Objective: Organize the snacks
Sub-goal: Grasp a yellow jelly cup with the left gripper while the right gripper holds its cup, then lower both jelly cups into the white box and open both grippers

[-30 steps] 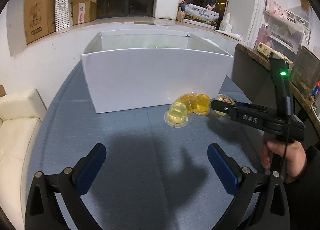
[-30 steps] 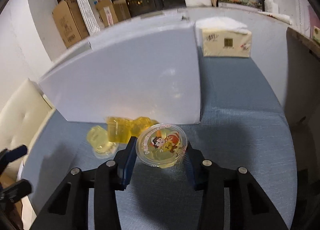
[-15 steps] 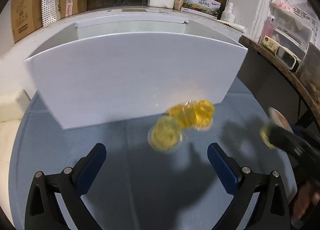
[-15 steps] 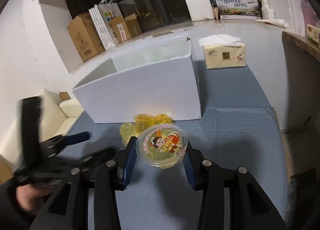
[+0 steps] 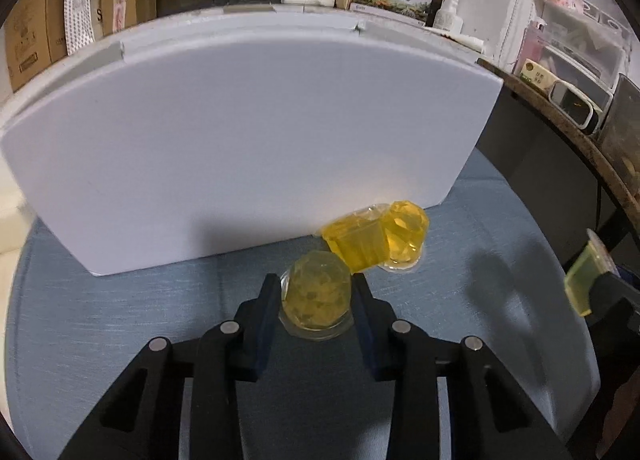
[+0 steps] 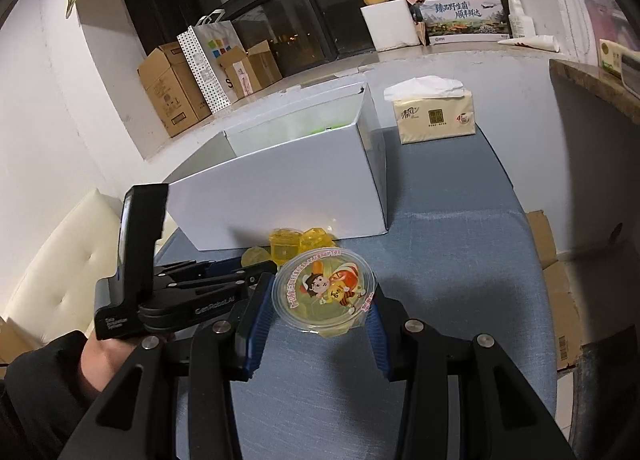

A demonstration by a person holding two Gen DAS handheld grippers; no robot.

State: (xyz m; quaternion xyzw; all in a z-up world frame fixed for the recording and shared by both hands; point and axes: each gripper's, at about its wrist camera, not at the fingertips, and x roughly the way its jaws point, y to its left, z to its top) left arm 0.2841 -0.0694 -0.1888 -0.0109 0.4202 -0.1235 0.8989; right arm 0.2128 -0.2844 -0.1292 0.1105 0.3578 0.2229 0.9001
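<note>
Left gripper (image 5: pixel 316 292) now clamps jelly cup (image 5: pixel 316 296).

Four jelly cups: one (image 5: pixel 316 296) upside down between the left tool's fingers, two (image 5: pixel 360 246) (image 5: pixel 406 232) against the box, one (image 6: pixel 325 292) in the right tool. One white box (image 5: pixel 240 147). One tissue pack (image 6: pixel 434 113). Two tools (image 5: pixel 316 300) (image 6: pixel 320 312).

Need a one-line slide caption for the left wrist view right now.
Left gripper closed around an upside-down jelly cup on the blue tablecloth, beside the white box.
</note>
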